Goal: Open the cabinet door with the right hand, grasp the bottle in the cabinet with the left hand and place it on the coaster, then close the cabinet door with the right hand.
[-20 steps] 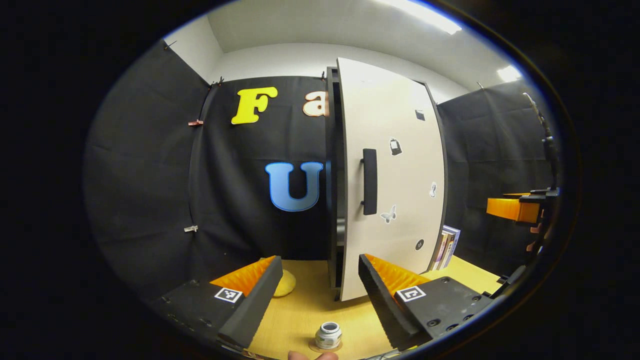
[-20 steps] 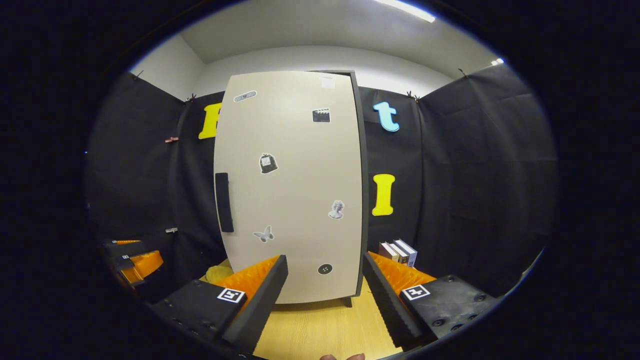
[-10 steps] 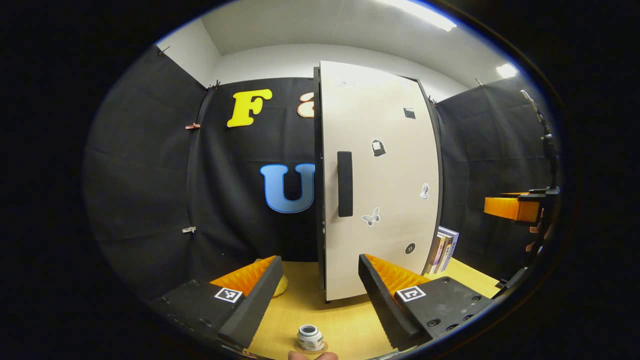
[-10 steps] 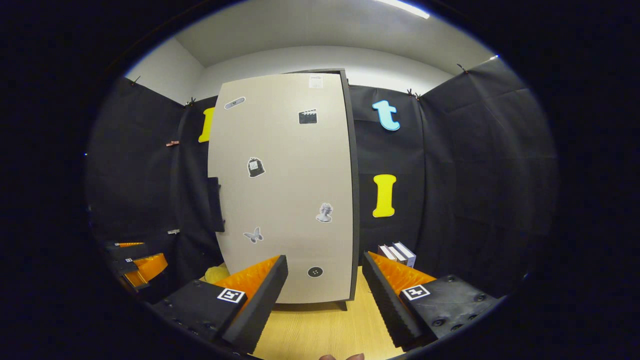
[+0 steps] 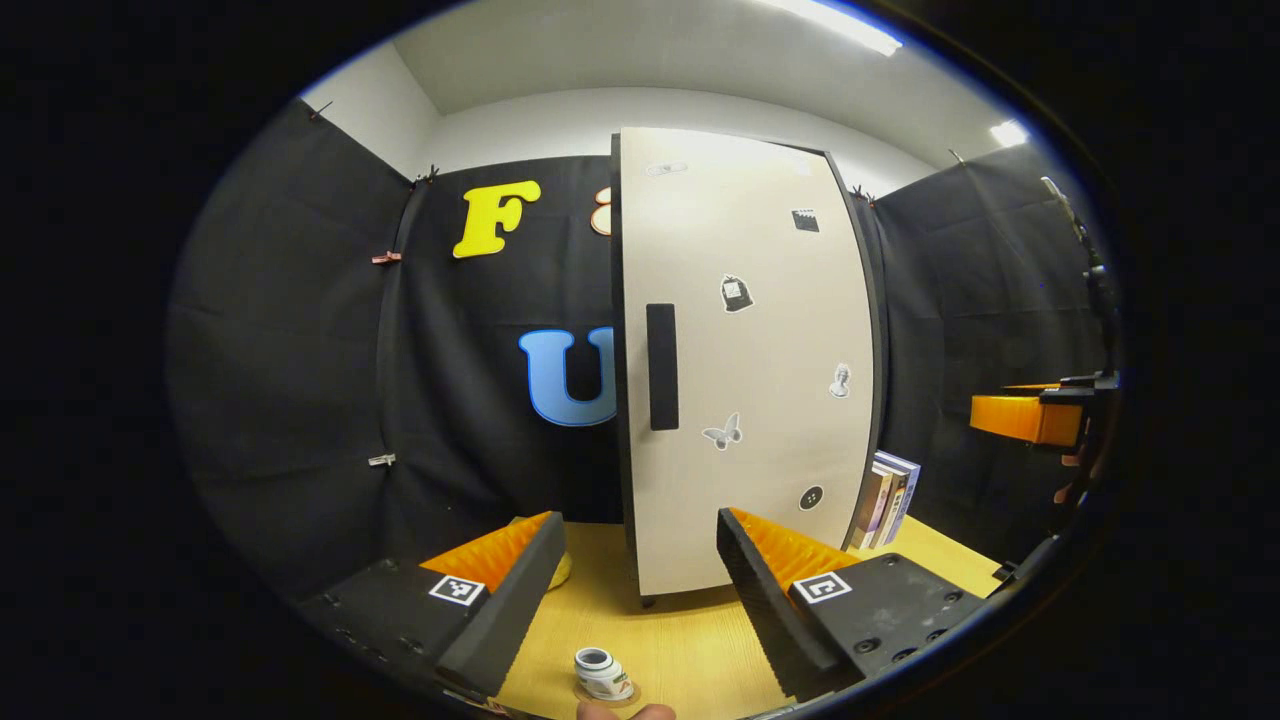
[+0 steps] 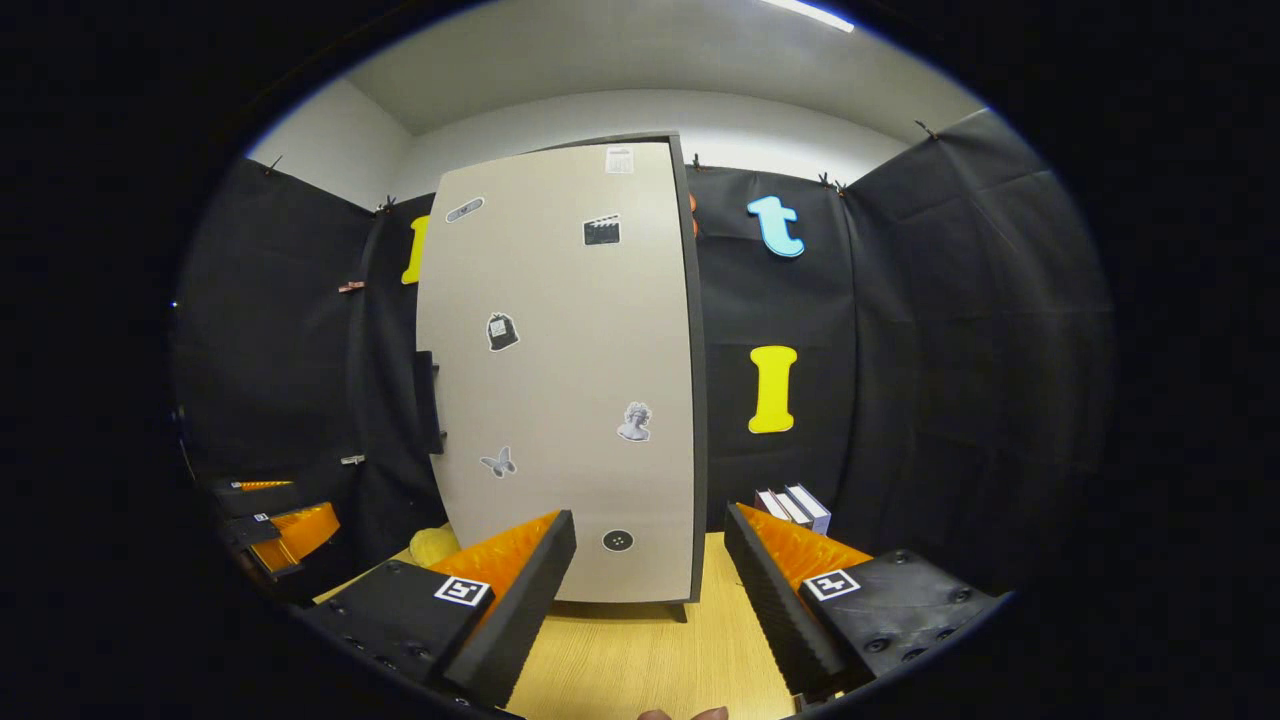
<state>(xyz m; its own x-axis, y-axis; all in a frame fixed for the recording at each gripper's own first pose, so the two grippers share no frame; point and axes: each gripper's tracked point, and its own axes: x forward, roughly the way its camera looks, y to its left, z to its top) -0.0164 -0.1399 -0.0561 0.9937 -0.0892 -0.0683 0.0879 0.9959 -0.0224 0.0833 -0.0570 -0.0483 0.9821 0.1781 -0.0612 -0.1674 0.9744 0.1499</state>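
We see a light wooden table (image 5: 680, 640). On it stand the cabinet (image 5: 745, 360) at the far middle, books (image 5: 885, 498) upright to its right, a yellow object (image 6: 432, 545) to its left, and nearest us a coaster (image 5: 590, 694) bearing the bottle (image 5: 601, 673).

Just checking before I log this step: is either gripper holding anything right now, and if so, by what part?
Nothing is held. The left gripper and right gripper both have their jaws open and empty. The bottle stands on the coaster, apart from both.
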